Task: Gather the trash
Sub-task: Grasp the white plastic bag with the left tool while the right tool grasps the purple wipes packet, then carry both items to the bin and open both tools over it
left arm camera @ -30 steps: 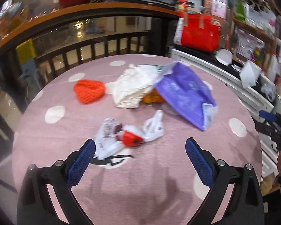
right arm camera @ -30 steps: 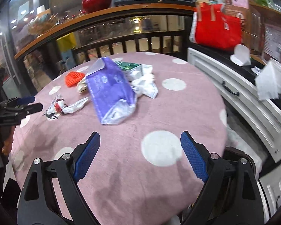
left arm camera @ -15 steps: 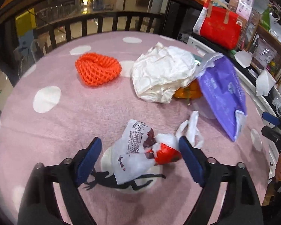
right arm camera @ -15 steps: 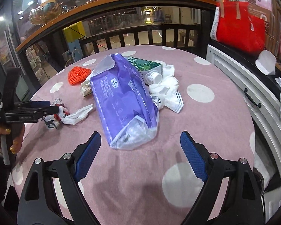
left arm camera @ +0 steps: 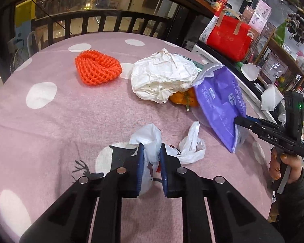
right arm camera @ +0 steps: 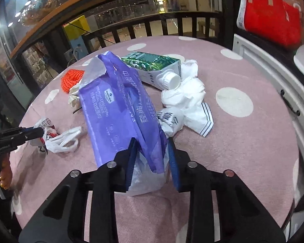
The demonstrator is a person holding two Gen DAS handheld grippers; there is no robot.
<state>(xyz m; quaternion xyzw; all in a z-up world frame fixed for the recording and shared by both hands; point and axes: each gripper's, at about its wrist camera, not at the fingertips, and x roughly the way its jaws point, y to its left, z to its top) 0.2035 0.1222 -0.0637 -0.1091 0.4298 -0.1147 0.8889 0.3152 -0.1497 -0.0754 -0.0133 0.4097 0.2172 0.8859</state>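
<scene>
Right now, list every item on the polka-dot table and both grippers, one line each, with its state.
Left gripper: jaws just closed, shut on crumpled white plastic bag.
Right gripper: jaws just closed, shut on purple plastic tissue package.
Green milk carton: lying on its side, capped.
Orange foam fruit net: lying loose, untouched.
White crumpled paper: resting partly over orange fruit.

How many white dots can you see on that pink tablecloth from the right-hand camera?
7 on the tablecloth: three along the far edge, one big one at right, two at the left side, one at the near right rim. The trash may hide others.
</scene>
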